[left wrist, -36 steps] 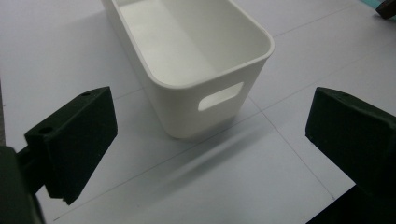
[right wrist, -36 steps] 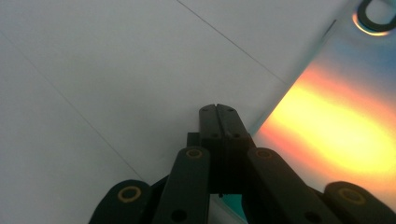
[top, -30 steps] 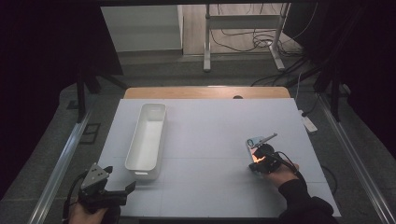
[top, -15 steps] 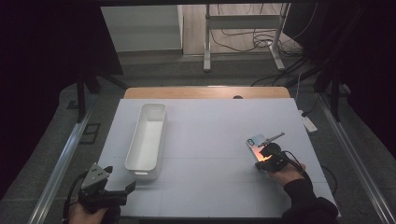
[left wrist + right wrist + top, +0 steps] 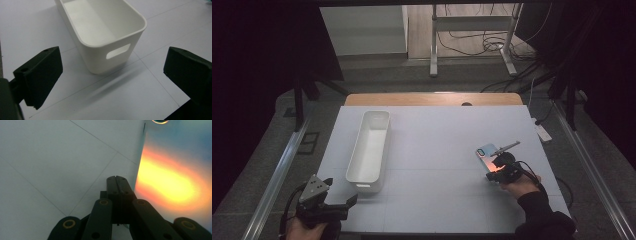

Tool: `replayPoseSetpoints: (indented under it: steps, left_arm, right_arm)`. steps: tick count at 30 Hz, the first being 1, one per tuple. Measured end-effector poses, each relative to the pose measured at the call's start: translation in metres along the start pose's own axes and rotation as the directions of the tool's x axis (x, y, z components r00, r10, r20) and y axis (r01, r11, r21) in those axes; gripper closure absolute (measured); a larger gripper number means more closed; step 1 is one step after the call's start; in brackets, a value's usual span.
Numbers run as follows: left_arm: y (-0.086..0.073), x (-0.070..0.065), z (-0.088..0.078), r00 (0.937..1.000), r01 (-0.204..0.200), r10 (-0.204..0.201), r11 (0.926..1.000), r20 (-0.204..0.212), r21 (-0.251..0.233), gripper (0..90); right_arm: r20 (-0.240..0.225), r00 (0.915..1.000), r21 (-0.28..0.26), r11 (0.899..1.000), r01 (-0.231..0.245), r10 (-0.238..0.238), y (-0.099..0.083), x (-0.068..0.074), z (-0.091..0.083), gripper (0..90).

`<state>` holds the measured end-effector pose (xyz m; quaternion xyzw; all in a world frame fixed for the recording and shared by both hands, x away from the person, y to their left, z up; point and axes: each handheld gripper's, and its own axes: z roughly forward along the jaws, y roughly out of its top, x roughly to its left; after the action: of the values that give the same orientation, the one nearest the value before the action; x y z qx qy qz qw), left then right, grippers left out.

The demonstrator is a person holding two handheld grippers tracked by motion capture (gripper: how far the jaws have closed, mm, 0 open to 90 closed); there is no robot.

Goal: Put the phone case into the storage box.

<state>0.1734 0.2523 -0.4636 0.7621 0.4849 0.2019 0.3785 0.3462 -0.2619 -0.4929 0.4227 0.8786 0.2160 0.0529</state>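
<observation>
Right gripper (image 5: 498, 167) has slid slightly rightward along near end of phone (image 5: 488, 155); jaws fully closed, empty, tips beside phone's left edge. Probably nudging, not gripping. Left gripper (image 5: 343, 204) idle, jaws wide apart, facing bin (image 5: 369, 150). Phone flat, right side of surface (image 5: 437, 145).

Bare surface (image 5: 437, 150) spans the middle; the white bin (image 5: 369, 150) blocks the left, the phone (image 5: 488, 156) the right near edge.

Black tool (image 5: 116, 178), brass-ringed rivets, dark sleeve (image 5: 539, 215)
</observation>
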Motion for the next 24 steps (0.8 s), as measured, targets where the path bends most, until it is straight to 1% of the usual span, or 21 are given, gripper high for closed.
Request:
replayPoseSetpoints:
  steps: [3, 6, 9, 12, 13, 14, 15, 16, 18, 20, 21, 22, 23, 24]
  left_arm:
    - [0.0, 0.0, 0.0, 1.0, 0.0, 0.0, 1.0, 0.001, -0.001, 2.6]
    - [0.0, 0.0, 0.0, 1.0, -0.001, 0.001, 1.0, -0.001, -0.001, 2.6]
    - [0.0, 0.0, 0.0, 1.0, -0.002, 0.002, 1.0, -0.001, -0.001, 2.6]
    - [0.0, 0.0, 0.0, 1.0, -0.001, 0.001, 1.0, -0.001, 0.001, 2.6]
    - [0.0, 0.0, 0.0, 1.0, -0.001, 0.001, 1.0, -0.001, 0.001, 2.6]
    - [0.0, 0.0, 0.0, 1.0, -0.002, 0.002, 1.0, -0.001, 0.002, 2.6]
    - [0.0, 0.0, 0.0, 1.0, -0.002, 0.002, 1.0, -0.001, 0.001, 2.6]
    - [0.0, 0.0, 0.0, 1.0, -0.002, 0.002, 1.0, -0.001, 0.002, 2.6]
    - [0.0, 0.0, 0.0, 1.0, -0.001, 0.001, 1.0, 0.0, 0.001, 2.7]
    - [0.0, 0.0, 0.0, 1.0, 0.0, 0.0, 1.0, 0.0, 0.002, 2.6]
    - [0.0, 0.0, 0.0, 1.0, 0.0, 0.0, 1.0, 0.0, 0.002, 2.7]
    - [0.0, 0.0, 0.0, 1.0, 0.001, -0.001, 1.0, 0.0, 0.002, 2.7]
    - [0.0, 0.0, 0.0, 1.0, 0.001, -0.001, 1.0, 0.0, 0.002, 2.7]
    - [0.0, 0.0, 0.0, 1.0, 0.002, -0.002, 1.0, 0.001, 0.003, 2.7]
  right_arm:
    - [-0.01, 0.9999, -0.008, 1.0, 0.005, -0.005, 0.001, 0.002, -0.001, 86.7]
    - [-0.012, 0.9998, -0.015, 1.0, 0.016, -0.017, 0.002, 0.006, -0.002, 82.0]
    - [0.004, 0.9998, -0.033, 0.999, 0.022, -0.021, 0.004, 0.007, -0.003, 75.7]
    - [0.007, 0.9995, -0.053, 0.998, 0.032, -0.032, 0.006, 0.008, -0.006, 71.9]
    - [0.007, 0.9995, -0.053, 0.998, 0.032, -0.032, 0.006, 0.008, -0.006, 71.9]
    - [0.016, 0.9991, -0.06, 0.997, 0.039, -0.038, 0.007, 0.008, -0.007, 68.4]
    - [0.016, 0.9991, -0.06, 0.997, 0.039, -0.038, 0.007, 0.008, -0.007, 68.4]
    - [0.023, 0.9988, -0.069, 0.997, 0.044, -0.042, 0.009, 0.007, -0.008, 64.5]
    - [0.026, 0.9988, -0.073, 0.996, 0.042, -0.04, 0.01, 0.005, -0.009, 60.9]
    - [0.044, 0.9984, -0.084, 0.996, 0.038, -0.035, 0.011, 0.003, -0.01, 54.6]
    - [0.044, 0.9984, -0.084, 0.996, 0.038, -0.035, 0.011, 0.003, -0.01, 54.6]
    - [0.049, 0.9983, -0.087, 0.995, 0.037, -0.033, 0.011, 0.002, -0.011, 51.8]
    - [0.058, 0.998, -0.095, 0.995, 0.029, -0.024, 0.012, 0.0, -0.012, 46.6]
    - [0.063, 0.9978, -0.096, 0.995, 0.026, -0.02, 0.013, -0.002, -0.013, 43.4]
